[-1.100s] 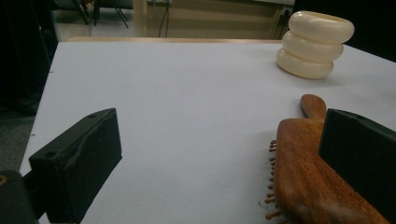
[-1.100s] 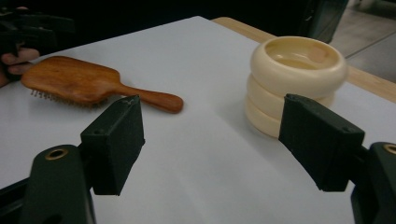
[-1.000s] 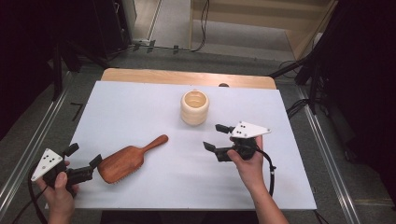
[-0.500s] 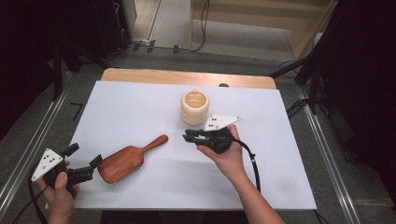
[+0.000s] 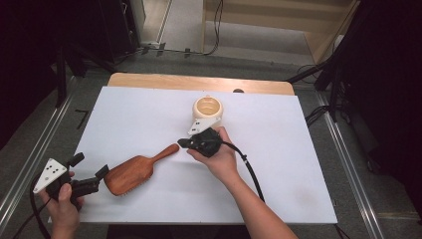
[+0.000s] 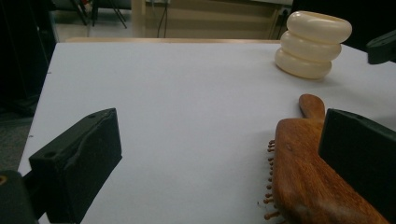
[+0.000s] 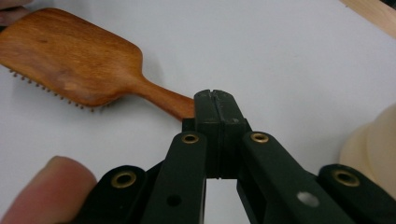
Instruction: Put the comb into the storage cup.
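1. White tabletop (image 5: 298, 149) carries a wooden brush (image 5: 132, 174) (bristles down), front left.
2. Left hand-held gripper (image 5: 92, 177), jaws spread, brackets the brush head.
3. Right hand-held gripper (image 5: 182, 144), jaws pressed together, sits at the handle tip.

White table (image 5: 298, 149) w/ wood edge, grey floor (image 5: 189, 30)

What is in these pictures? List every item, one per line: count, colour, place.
Wooden paddle hairbrush: one, reddish-brown, bristles down, front left of the table, handle pointing toward the middle.
Ribbed round holder: one, cream, middle of the table toward the back.
Table: one, white top with a bare wooden strip at the far edge.
Left gripper: one, black, jaws open, one jaw against the brush head.
Right gripper: one, black, jaws shut, tips at the brush handle's end.
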